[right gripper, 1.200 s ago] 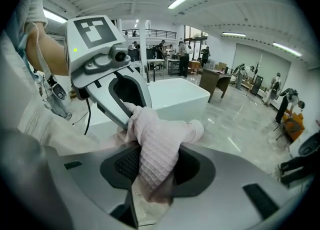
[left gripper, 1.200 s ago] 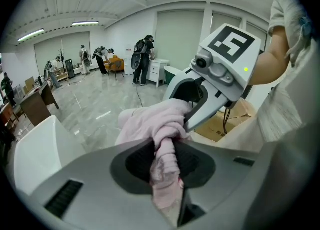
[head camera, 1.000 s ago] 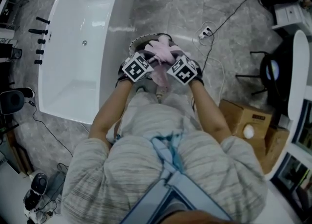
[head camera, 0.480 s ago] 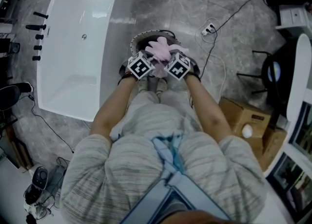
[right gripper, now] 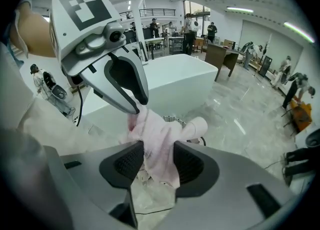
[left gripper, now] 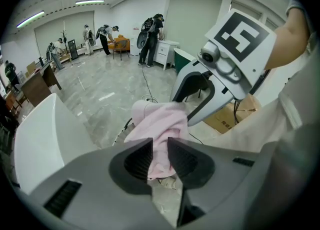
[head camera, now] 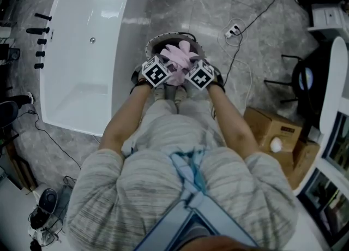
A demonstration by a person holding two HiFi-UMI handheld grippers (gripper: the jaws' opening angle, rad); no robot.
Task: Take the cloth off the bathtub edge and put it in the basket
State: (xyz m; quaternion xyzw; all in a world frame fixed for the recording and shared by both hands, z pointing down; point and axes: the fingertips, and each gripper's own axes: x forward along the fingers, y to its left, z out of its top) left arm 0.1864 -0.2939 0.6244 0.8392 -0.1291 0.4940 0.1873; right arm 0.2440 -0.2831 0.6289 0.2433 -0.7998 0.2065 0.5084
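A pink cloth [head camera: 179, 58] hangs bunched between both grippers, just above a round basket [head camera: 157, 42] on the floor beside the white bathtub [head camera: 82, 53]. My left gripper [head camera: 163, 71] is shut on the cloth [left gripper: 159, 139] at its left side. On the right, my right gripper [head camera: 192, 73] is shut on the same cloth [right gripper: 156, 144]. The two grippers face each other, close together. Each gripper view shows the other gripper [left gripper: 220, 79] [right gripper: 107, 69] holding the cloth's far end.
The tub's long side [head camera: 125, 64] runs just left of the basket. Cables and a power strip [head camera: 233, 30] lie on the marble floor to the right. Cardboard boxes [head camera: 272, 135] stand at the lower right. Black tap fittings [head camera: 39, 42] sit left of the tub.
Both grippers have moved slightly forward and closer together with the cloth, which now hangs over the basket.
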